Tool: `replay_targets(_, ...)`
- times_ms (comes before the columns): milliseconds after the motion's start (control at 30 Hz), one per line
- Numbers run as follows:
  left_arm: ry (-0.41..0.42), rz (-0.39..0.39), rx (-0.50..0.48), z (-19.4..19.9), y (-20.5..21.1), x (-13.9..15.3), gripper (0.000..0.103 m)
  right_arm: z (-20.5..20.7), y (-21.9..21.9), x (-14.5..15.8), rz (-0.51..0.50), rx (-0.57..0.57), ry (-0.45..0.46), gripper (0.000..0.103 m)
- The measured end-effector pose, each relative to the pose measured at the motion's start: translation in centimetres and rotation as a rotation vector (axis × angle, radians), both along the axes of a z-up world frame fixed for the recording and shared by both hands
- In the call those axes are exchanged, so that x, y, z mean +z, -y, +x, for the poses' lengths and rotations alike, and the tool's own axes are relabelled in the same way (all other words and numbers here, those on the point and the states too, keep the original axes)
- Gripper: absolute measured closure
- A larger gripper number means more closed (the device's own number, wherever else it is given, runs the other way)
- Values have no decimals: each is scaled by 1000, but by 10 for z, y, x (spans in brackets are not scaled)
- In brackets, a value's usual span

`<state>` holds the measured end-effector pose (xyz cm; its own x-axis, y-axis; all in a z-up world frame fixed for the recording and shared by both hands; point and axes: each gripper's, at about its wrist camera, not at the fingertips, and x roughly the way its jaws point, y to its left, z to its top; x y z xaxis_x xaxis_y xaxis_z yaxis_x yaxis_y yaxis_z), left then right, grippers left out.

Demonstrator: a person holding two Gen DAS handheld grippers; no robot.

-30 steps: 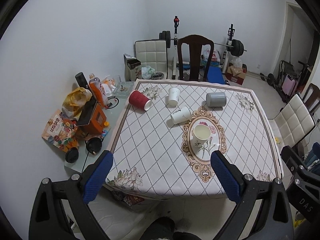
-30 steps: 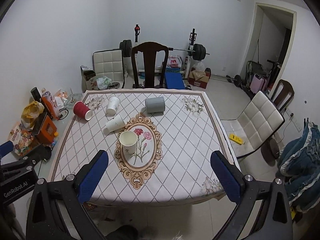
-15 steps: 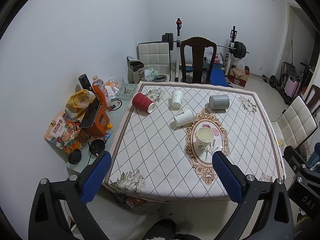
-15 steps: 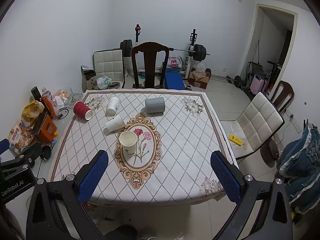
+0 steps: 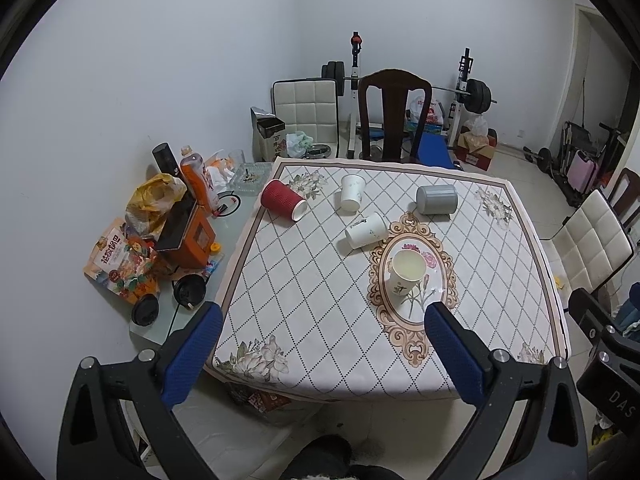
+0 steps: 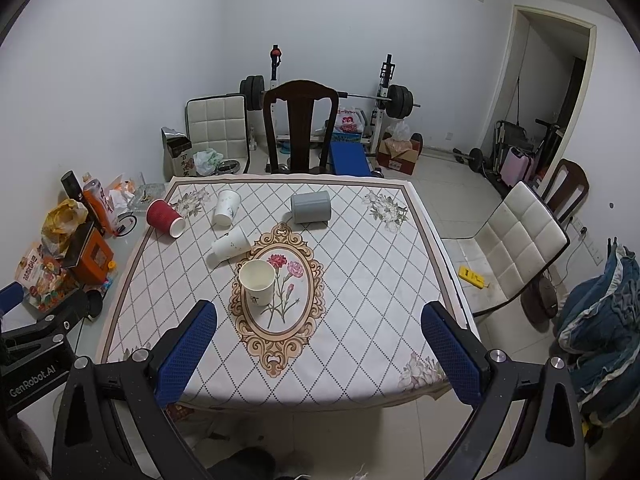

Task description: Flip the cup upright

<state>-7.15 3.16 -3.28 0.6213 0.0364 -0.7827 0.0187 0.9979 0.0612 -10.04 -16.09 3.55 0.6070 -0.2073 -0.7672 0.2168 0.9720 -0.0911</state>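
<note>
With both the left gripper (image 5: 322, 336) and right gripper (image 6: 320, 334) held back off the desk (image 6: 360, 280), jaws spread and empty, approach is judged not yet begun; a tipped cup, likely the white paper cup (image 6: 231, 243) lying beside the upright one (image 6: 257, 282), must be reached and gripped.

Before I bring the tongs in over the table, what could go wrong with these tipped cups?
1. The red cup lies on its side near the tablecloth's left edge; a nudge could roll it off onto the clutter.
2. The tipped white cup lies close to the upright cup; a wide-open left tongs might knock the upright one over.
3. The grey cup lies on its side and may roll when touched.
</note>
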Motion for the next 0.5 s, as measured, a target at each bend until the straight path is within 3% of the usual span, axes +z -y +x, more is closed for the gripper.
replay_targets(500,-9,-8,12,-2,0,-4,0,-2,-4,-5,10,26,-19,0)
